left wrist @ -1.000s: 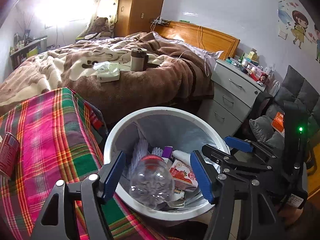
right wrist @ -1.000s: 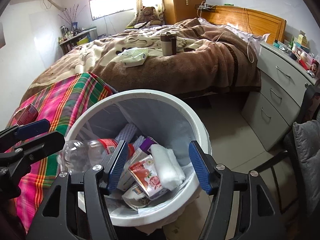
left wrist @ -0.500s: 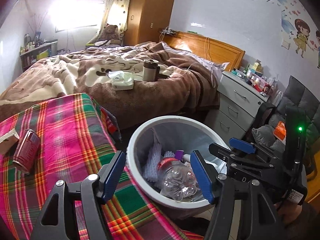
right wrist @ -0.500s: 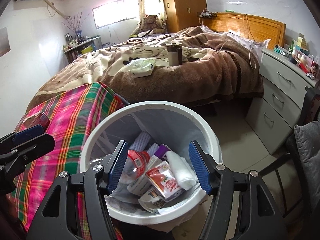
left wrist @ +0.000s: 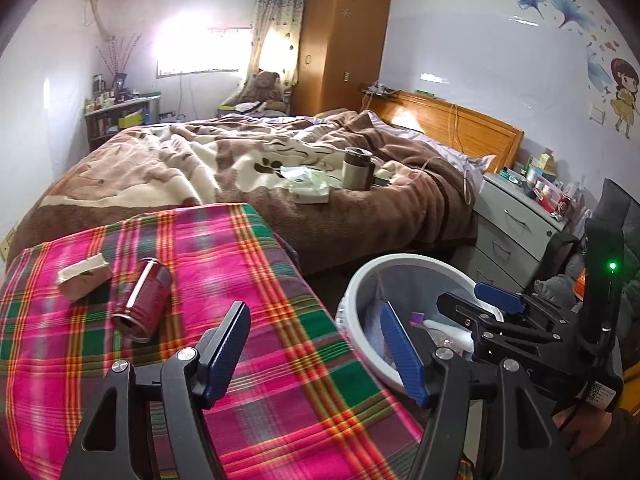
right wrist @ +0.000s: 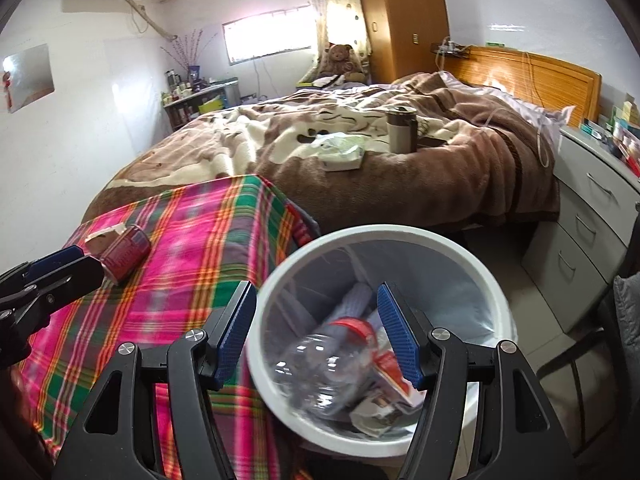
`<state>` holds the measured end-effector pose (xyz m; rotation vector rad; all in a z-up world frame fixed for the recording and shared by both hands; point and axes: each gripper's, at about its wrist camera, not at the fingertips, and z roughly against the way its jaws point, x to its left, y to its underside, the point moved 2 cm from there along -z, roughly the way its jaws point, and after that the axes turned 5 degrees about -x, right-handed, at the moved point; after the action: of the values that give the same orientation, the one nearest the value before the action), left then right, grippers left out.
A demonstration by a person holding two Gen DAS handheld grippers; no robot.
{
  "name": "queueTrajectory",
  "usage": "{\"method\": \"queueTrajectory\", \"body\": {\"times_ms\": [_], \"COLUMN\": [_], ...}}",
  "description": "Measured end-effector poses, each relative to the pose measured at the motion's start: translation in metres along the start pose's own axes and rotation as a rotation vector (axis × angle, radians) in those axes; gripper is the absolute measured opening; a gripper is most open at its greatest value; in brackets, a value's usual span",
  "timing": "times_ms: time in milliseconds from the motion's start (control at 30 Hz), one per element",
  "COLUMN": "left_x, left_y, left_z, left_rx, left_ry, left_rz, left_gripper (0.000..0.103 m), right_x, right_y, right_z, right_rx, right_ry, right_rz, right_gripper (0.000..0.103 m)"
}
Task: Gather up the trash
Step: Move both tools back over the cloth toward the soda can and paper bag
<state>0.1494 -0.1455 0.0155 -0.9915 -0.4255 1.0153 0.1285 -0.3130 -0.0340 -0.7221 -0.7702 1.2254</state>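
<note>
My left gripper (left wrist: 314, 350) is open and empty above the near edge of the plaid-covered table (left wrist: 248, 272). A dented red can (left wrist: 142, 300) lies on its side on the cloth, ahead and to the left. A crumpled beige wrapper (left wrist: 84, 276) sits just beyond it. My right gripper (right wrist: 318, 332) is open and empty over the white trash bin (right wrist: 400, 236). Inside the bin a clear plastic bottle (right wrist: 320, 364) rests on cartons and paper. In the right wrist view the left gripper (right wrist: 76, 266) shows near the can (right wrist: 124, 248).
The bin (left wrist: 360, 288) stands on the floor against the table's right side. Behind is a bed (left wrist: 360, 216) with a tumbler (left wrist: 356, 168) and a tissue pack (left wrist: 308, 188). A grey drawer chest (right wrist: 592, 232) and a dark chair (right wrist: 624, 320) are at the right.
The left gripper has swung left from over the bin to above the plaid table, bringing the can and wrapper into view. The bottle has dropped deeper into the bin. The right gripper has drawn back and up.
</note>
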Motion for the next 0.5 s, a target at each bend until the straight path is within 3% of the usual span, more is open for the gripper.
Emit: {"method": "queueTrajectory", "body": {"times_ms": [500], "left_x": [0.098], "left_y": [0.001], "left_z": [0.028], "left_rx": [-0.030], "left_ry": [-0.145], "left_rz": [0.063], "left_gripper": [0.067], "right_x": [0.076], "right_y": [-0.003], "right_z": [-0.016], "right_rx": [0.014], "right_ry": [-0.117], "right_rz": [0.062], "right_gripper": [0.065]}}
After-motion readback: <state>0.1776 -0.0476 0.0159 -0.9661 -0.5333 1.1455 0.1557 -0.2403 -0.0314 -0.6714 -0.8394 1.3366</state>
